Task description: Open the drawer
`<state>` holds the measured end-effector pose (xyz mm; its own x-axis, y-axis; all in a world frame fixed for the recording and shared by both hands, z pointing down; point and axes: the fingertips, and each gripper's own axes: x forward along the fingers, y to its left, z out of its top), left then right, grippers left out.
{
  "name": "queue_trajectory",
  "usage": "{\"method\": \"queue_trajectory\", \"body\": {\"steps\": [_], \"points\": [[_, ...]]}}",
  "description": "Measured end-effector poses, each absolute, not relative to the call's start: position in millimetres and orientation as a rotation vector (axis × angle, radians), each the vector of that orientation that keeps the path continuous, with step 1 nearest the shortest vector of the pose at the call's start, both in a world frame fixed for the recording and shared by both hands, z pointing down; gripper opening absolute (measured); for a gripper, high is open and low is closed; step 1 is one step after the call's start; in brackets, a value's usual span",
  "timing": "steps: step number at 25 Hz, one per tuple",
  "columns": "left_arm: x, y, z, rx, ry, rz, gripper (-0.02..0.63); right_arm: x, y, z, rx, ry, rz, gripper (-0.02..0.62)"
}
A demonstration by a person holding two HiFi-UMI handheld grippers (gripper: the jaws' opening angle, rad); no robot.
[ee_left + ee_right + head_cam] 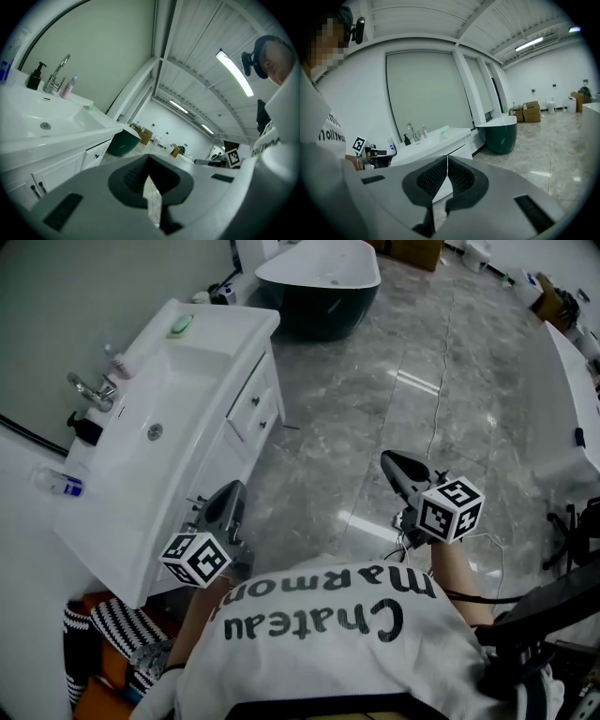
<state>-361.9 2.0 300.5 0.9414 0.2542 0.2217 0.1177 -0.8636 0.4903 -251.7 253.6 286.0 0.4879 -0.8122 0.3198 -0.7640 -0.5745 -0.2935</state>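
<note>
My head view looks steeply down; both gripper views sit low, facing nearly level. All share the white vanity (211,338) and dark tub (319,296), upper left overhead.

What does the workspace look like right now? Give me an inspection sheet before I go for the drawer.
Surface: white vanity top, bare around the basin; glossy grey floor.
Job's things: drawers in the vanity front, closed, with dark knobs; nothing touches them.
Clutter: green soap, faucet, black pump bottle and pink bottle along the back of the top.
Grippers: left hand-held gripper shut, empty; right hand-held gripper shut, empty; both apart from the vanity.
Cables: a thin line across the floor, apparently a cable.
Surroundings: dark green bathtub beyond the vanity; cardboard boxes far off.
</note>
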Motion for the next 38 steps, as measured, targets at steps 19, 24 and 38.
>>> {"method": "queue_trajectory", "body": {"steps": [19, 24, 38], "points": [[-262.1, -5.2, 338.2, 2.692, 0.186, 0.473, -0.002, -162.4, 279.4, 329.2, -2.562, 1.258, -0.756, 0.012], [-195.3, -10.1, 338.9, 2.669, 0.206, 0.497, -0.002, -99.5, 277.7, 320.7, -2.512, 1.189, -0.763, 0.012], [-56.1, -32.5, 347.4, 2.685, 0.169, 0.552, -0.002, 44.4, 236.5, 310.7, -2.51, 1.289, -0.815, 0.012]]}}
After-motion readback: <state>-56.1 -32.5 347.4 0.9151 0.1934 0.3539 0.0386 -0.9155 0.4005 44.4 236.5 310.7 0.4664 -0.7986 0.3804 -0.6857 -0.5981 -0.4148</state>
